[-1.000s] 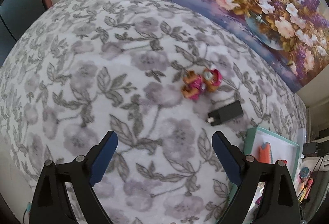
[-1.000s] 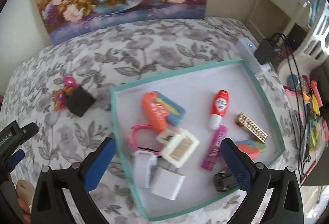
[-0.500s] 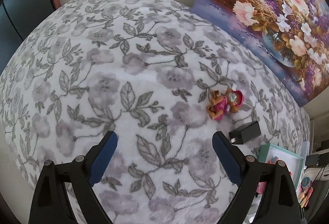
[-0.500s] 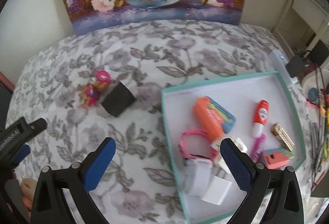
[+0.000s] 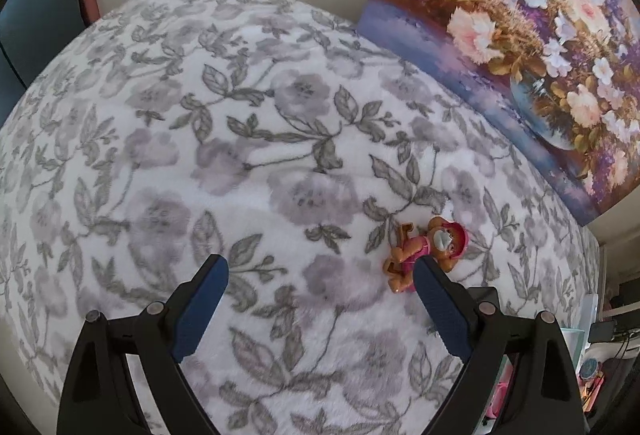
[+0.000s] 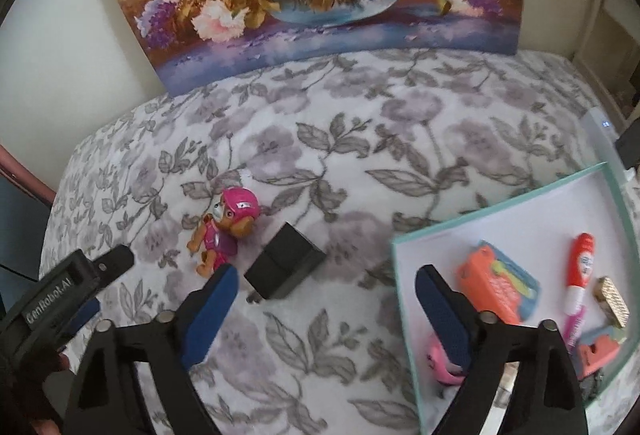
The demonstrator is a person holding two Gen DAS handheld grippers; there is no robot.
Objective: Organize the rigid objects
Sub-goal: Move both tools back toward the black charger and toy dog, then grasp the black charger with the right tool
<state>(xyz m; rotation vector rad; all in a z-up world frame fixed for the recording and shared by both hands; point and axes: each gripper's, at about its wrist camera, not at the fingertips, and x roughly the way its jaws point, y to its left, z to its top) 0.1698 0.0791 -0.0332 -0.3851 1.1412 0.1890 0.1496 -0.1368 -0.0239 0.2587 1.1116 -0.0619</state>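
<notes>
Hovering with jaws apart and just narrowing, the right gripper (image 6: 322,281) frames a black charger (image 6: 285,266); only its view shows the tray (image 6: 508,211). The left gripper (image 5: 320,275) gapes empty beside the toy pup (image 5: 426,253).

My right claw (image 6: 322,289) has swung left off the teal tray (image 6: 504,205), which now shows only at the right edge of its view, and the black charger (image 6: 285,267) lies ahead between my fingers, untouched; the jaws have just been closing a little. My left claw (image 5: 320,279) has drifted left over the bedspread (image 5: 248,139), so the toy pup (image 5: 426,249) sits just beyond my right finger, the charger probably hidden behind it.
</notes>
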